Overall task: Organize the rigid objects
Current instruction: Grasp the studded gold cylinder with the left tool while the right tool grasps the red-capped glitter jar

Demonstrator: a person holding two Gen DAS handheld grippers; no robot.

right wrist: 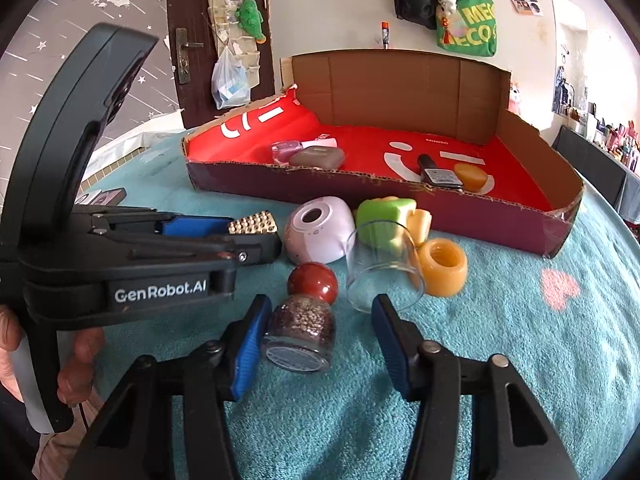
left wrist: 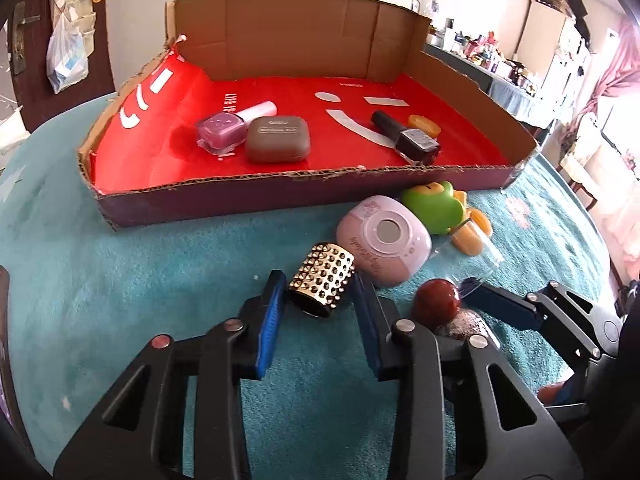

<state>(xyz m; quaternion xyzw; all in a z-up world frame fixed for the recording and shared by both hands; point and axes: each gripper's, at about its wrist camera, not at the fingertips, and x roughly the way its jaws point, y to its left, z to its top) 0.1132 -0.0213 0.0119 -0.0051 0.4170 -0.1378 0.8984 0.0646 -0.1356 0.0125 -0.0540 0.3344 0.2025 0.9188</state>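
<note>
My left gripper (left wrist: 318,278) is shut on a gold studded cylinder (left wrist: 322,280) that lies on the teal towel (left wrist: 160,280), a blue pad against each side. My right gripper (right wrist: 320,302) is open around a glitter bottle (right wrist: 304,328) with a red ball cap (right wrist: 312,280). The bottle lies against the left pad, and a gap separates it from the right pad. Behind stands a cardboard box (left wrist: 200,196) with a red floor. It holds a pink polish bottle (left wrist: 222,130), a brown case (left wrist: 278,140), a dark polish bottle (left wrist: 412,140) and an amber piece (left wrist: 424,124).
Crowded between the grippers and the box are a lilac round gadget (right wrist: 316,232), a green toy (right wrist: 380,220), a clear glass on its side (right wrist: 380,264) and an amber ring (right wrist: 444,266). A hand (right wrist: 76,360) holds the left gripper's handle. Shelves and furniture stand far right.
</note>
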